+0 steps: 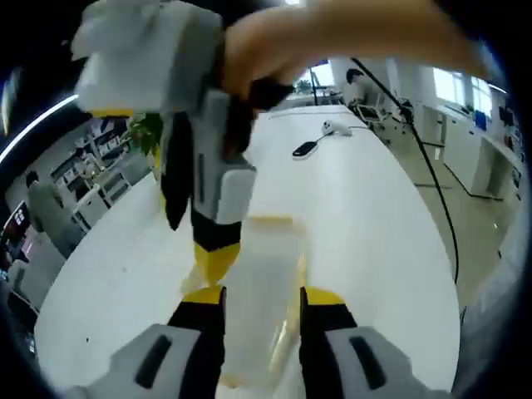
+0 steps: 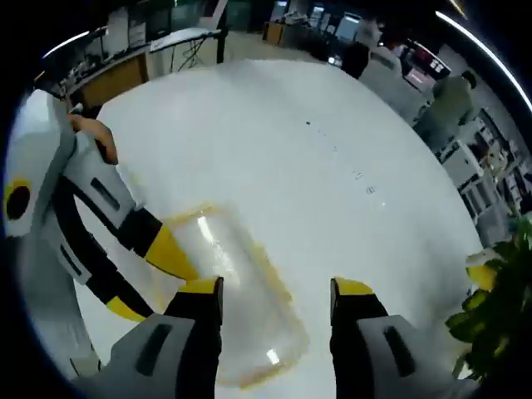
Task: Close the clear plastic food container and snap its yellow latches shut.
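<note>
1 clear plastic food container [image 2: 237,303], yellow-edged, on white bench [image 2: 332,166]. Left gripper [image 1: 263,303] jaws astride it; right gripper [image 2: 276,291] jaws apart over it.

— What do we have ahead of our right gripper [image 2: 276,301]?

— Its two yellow-tipped jaws stand apart with only bare white table [image 2: 316,158] between the tips. The clear plastic food container [image 2: 237,291] lies flat at our left jaw, its yellow-edged lid [image 2: 224,249] on top.

— And on the left?

— We see the left gripper [image 2: 150,278] coming in, its yellow tips at the container's near edge, one over the lid. A hand [image 2: 91,133] holds it.

— Farther off?

— Green plant leaves [image 2: 499,307] at the right, office desks and a person [image 2: 445,104] beyond the table.
</note>
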Tool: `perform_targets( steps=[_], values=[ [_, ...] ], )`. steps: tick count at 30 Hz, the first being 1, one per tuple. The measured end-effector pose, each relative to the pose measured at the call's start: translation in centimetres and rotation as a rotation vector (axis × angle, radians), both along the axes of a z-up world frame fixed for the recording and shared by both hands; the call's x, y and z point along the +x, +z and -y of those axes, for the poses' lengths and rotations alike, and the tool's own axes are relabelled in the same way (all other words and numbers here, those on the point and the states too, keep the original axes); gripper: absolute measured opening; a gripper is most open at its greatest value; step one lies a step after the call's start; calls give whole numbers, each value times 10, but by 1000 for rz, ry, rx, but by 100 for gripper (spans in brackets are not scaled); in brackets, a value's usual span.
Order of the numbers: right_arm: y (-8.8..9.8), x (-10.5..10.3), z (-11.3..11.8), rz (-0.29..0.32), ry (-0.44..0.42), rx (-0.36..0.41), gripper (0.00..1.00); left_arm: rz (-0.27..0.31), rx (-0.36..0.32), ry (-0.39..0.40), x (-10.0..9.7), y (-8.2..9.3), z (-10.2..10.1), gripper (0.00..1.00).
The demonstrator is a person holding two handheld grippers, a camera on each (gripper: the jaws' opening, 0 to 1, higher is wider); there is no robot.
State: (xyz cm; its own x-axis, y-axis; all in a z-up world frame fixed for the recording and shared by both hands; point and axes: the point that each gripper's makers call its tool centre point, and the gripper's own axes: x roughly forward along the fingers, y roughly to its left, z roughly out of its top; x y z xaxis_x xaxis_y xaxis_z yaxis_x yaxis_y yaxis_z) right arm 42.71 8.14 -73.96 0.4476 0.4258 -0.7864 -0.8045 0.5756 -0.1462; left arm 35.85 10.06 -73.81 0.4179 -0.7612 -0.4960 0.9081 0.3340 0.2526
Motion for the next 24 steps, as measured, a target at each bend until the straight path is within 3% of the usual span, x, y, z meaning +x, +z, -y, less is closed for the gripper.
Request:
perform_targets(
  steps=[2, 3, 5, 7, 13, 14, 15, 18, 24],
  values=[
    [11, -4, 8, 74, -33, 53, 51, 20, -52, 40, 6, 10, -8, 38],
    [14, -9, 11, 99, -46, 89, 52, -12, -67, 44, 4, 8, -12, 45],
    [12, -23, 15, 93, -66, 158, 55, -37, -91, 48, 3, 4, -18, 67],
    [3, -39, 21, 78, -66, 173, 59, -32, -101, 66, 2, 0, -24, 77],
    [-31, -62, 35, 77, -109, 122, 70, -47, -47, 160, 13, -24, -50, 73],
    [-27, -61, 31, 99, -144, 192, 72, -87, -60, 190, 15, -29, -53, 74],
    [-28, -64, 31, 88, -149, 207, 74, -118, -80, 202, 15, -32, -53, 74],
    [-37, -70, 32, 76, -146, 192, 72, -205, -115, 240, 16, -39, -55, 80],
    [-49, -74, 35, 73, -174, 185, 66, -174, -50, 221, 19, -48, -60, 75]
  ],
)
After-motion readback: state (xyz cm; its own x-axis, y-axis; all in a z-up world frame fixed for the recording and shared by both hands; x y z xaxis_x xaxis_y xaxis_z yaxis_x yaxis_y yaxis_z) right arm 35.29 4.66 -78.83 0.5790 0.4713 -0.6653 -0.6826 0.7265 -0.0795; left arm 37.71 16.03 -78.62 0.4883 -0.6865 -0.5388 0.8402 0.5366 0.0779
